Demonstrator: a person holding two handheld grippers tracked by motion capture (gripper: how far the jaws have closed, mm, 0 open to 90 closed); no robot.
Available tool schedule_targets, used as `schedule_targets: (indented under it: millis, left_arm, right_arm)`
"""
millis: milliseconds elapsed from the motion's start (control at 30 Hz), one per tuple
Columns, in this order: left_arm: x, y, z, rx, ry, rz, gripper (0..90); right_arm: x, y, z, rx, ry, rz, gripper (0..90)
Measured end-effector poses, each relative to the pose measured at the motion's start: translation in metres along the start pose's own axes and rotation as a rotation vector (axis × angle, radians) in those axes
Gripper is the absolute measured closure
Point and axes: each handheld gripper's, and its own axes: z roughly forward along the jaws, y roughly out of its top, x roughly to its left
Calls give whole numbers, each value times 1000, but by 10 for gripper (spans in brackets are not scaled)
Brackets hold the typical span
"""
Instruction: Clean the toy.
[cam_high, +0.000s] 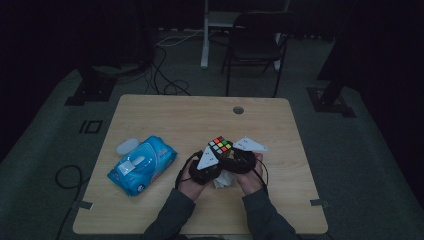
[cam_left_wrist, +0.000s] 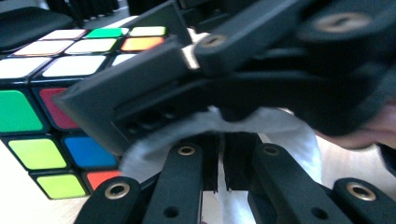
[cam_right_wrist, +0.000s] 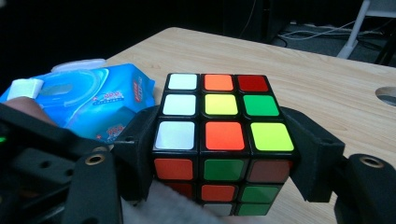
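Worktop (cam_high: 150, 107), dim light. At 9 o'clock of the hands lies a blue wipes pack (cam_high: 142, 164), its flap open, a white lid (cam_high: 126, 146) just beside it at its 11 o'clock; both sit well apart from the work. Left tongs (cam_high: 207, 161): shut on a white wipe (cam_left_wrist: 280, 128), which bunches up between their jaws in the left gripper view and shows below the hands at 6 o'clock in the high view. Cube (cam_high: 220, 145): near worktop centre, at 12 o'clock of both hands, clamped on two opposite sides by the right tongs (cam_right_wrist: 219, 154), whose jaws close flat on its left and right faces in the right gripper view; whether it rests on the wood or is held just off it I cannot tell. Judged step: wiping the cube, wipe pressed under or against its near face. Risks: the clamp sits low on the cube, so a hard rub from the left could twist a layer or pivot the cube out of the jaws; the wipe is gripped by a fold only and may slip free; the two sets of tongs are touching or nearly so, and could foul each other. Pose: both forearms come in from 6 o'clock, hands close together, left hand (cam_high: 187, 181) and right hand (cam_high: 250, 181) cupped under their tongs, jaws angled toward 12.
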Motion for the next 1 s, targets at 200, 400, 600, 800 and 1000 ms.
schedule_targets:
  millis: [200,400,600,800,1000]
  left_arm:
    - [-1,-1,3,-26,32,-6,866]
    - [-3,-2,8,-21,33,-9,859]
    - [-4,-3,7,-45,55,-15,860]
    - [-6,-4,2,-94,69,-24,860]
    - [-9,-5,-2,-128,94,-27,859]
  right_arm:
    - [1,2,1,-5,-11,16,341]
    - [2,2,1,-13,-8,33,342]
    - [3,1,1,-20,-11,47,341]
    - [2,0,0,-24,-13,52,341]
    - [1,1,0,-31,-10,70,341]
